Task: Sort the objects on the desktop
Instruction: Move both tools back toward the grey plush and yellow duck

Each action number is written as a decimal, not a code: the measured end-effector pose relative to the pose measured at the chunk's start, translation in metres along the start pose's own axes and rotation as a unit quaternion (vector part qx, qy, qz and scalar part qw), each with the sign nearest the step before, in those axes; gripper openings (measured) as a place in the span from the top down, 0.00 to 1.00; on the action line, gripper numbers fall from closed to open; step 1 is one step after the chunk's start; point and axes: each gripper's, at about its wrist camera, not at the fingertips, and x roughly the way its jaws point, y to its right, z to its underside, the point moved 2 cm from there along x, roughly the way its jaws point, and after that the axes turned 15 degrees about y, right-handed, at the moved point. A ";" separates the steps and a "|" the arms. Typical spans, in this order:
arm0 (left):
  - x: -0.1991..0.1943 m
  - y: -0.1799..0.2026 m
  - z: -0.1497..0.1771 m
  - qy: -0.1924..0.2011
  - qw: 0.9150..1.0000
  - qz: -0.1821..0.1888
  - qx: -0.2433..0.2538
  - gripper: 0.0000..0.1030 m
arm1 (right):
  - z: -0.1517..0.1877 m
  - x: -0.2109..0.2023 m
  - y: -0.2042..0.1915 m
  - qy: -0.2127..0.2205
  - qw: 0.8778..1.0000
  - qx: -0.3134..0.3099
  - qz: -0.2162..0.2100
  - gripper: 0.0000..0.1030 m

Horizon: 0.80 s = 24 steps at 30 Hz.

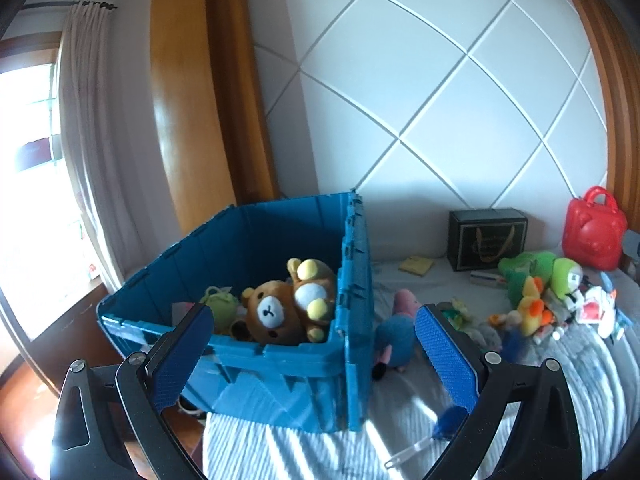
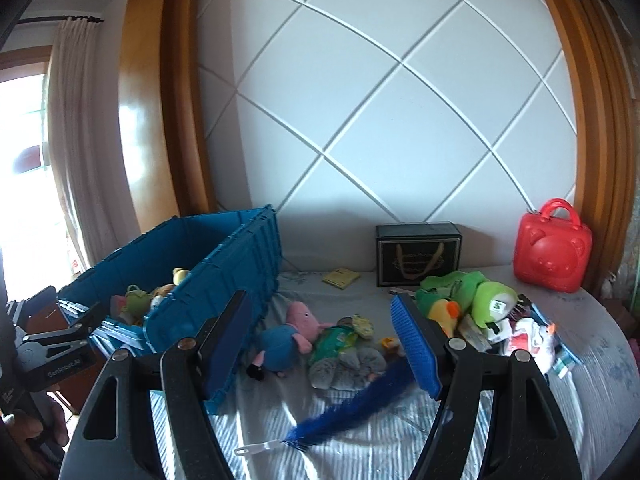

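A blue plastic crate (image 1: 280, 384) stands on the left of the bed and holds a brown bear plush (image 1: 276, 316) and other soft toys; it also shows in the right wrist view (image 2: 224, 280). My left gripper (image 1: 316, 356) is open and empty, hovering over the crate's near corner. My right gripper (image 2: 324, 340) is open and empty, above a pink pig plush in blue (image 2: 288, 336) and a blue feather wand (image 2: 352, 408). The pig (image 1: 396, 328) lies just right of the crate. A pile of green and yellow plush toys (image 2: 464, 300) lies to the right.
A dark gift box (image 2: 418, 254) and a red bear-shaped case (image 2: 554, 248) stand against the white padded headboard. A yellow notepad (image 2: 340, 278) lies on the striped bedding. Grey plush (image 2: 348, 364) and small packets (image 2: 532, 332) lie around. The left gripper's body (image 2: 52, 352) shows at left.
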 end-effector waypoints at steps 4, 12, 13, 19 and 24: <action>0.017 0.030 -0.001 -0.001 0.999 0.037 0.009 0.01 | 0.013 0.009 0.042 -0.024 0.998 0.012 0.054 0.30; 0.060 0.096 0.009 -0.010 0.990 0.138 0.014 0.01 | 0.033 0.016 0.106 -0.053 0.988 0.021 0.144 0.30; 0.065 0.104 0.014 -0.014 0.989 0.149 0.015 0.01 | 0.038 0.017 0.111 -0.055 0.987 0.025 0.150 0.30; 0.094 0.154 0.055 -0.050 0.979 0.193 0.049 0.01 | 0.075 0.050 0.137 -0.111 0.980 0.041 0.160 0.30; 0.124 0.179 0.084 -0.089 0.977 0.191 0.039 0.01 | 0.102 0.108 0.143 -0.156 0.980 0.024 0.122 0.31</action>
